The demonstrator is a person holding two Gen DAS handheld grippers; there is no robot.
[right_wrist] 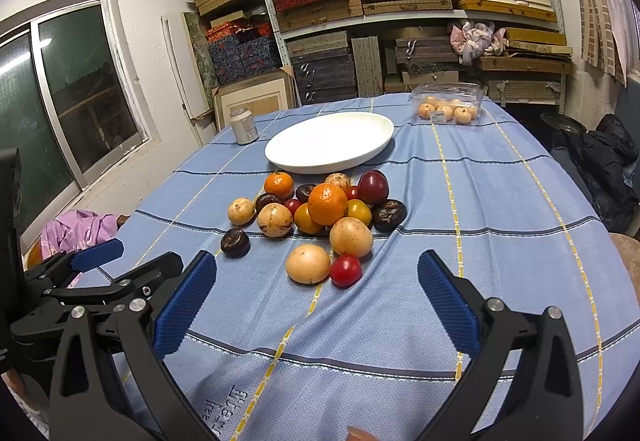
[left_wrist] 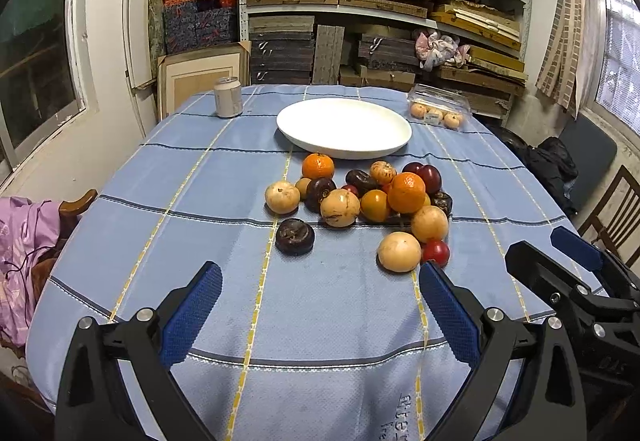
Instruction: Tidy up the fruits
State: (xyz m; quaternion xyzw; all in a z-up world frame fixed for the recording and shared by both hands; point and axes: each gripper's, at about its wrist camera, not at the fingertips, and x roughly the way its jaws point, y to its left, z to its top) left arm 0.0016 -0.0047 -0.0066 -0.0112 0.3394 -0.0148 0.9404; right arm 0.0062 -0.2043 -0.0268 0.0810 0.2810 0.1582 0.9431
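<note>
Blue checked cloth point(left_wrist: 200, 177) with yellow and dark stripes covers the surface, and a heap of fruits point(left_wrist: 372, 197) sits near its middle. The heap mixes two oranges, pale tan round fruits, dark purple-brown ones, deep red plums and yellow and red tomatoes, most of them touching one another. One dark fruit point(left_wrist: 295, 236) lies a little apart on the left side of the heap. At the near edge a tan fruit point(right_wrist: 308, 263) and a small red tomato point(right_wrist: 346, 271) sit side by side, touching.

Just behind the heap is a white oval plate point(left_wrist: 344, 129) with nothing on it. Farther back, a pale drinks can point(left_wrist: 228, 97) is upright near the far left corner, and a clear plastic box point(left_wrist: 439, 107) holding more tan fruits sits at the far right. Shelves stacked with flat boxes fill the wall behind.

The left hand-held gripper point(left_wrist: 320, 317) hangs over the near part of the cloth with its blue-padded fingers wide apart and nothing between them. The right hand-held gripper point(right_wrist: 318, 315) is likewise spread wide and empty, short of the tan fruit and the red tomato. Each one shows at the edge of the other's view, side by side and near each other.
</note>
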